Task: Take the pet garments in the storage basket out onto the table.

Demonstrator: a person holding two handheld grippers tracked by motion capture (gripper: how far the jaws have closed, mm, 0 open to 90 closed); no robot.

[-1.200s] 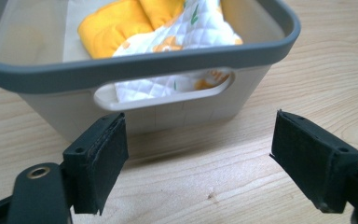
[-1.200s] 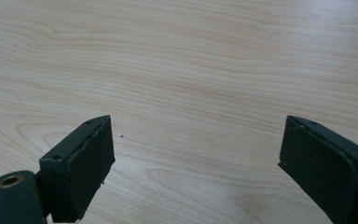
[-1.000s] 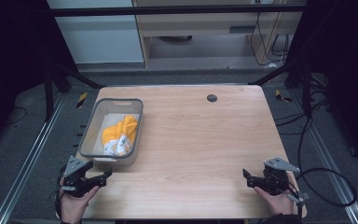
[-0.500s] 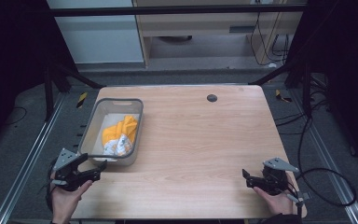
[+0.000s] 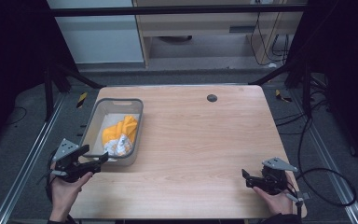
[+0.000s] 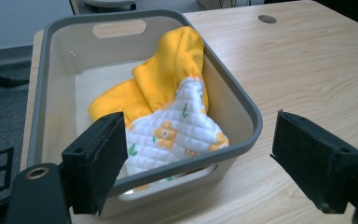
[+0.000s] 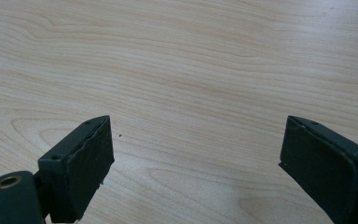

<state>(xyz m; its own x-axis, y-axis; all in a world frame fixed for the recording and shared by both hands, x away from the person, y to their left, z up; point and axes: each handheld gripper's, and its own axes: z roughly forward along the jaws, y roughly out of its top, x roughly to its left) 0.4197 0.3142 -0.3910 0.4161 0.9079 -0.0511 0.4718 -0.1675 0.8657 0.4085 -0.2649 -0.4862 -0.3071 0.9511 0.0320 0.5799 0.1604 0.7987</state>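
Note:
A grey plastic bin [image 5: 93, 122] [image 6: 242, 109] stands on the left of the wooden table [image 5: 200, 140]. Inside it lies a crumpled cloth [image 5: 119, 135] [image 6: 168, 112], yellow on one side and white quilted with small prints on the other. My left gripper [image 5: 100, 160] [image 6: 205, 163] is open just in front of the bin's near wall, jaws wide apart and empty. My right gripper [image 5: 245, 178] [image 7: 200, 163] is open low over bare wood near the table's front right corner, with nothing between its jaws.
A small dark round hole [image 5: 211, 98] [image 6: 266, 18] marks the table's far side. Metal rails [image 5: 25, 163] run along the floor on both sides, and cables [image 5: 326, 186] trail at the right. A cabinet [image 5: 205, 28] stands beyond the table.
My left gripper has moved up and forward from the table's front left corner to the bin's near end. The right gripper has stayed where it was.

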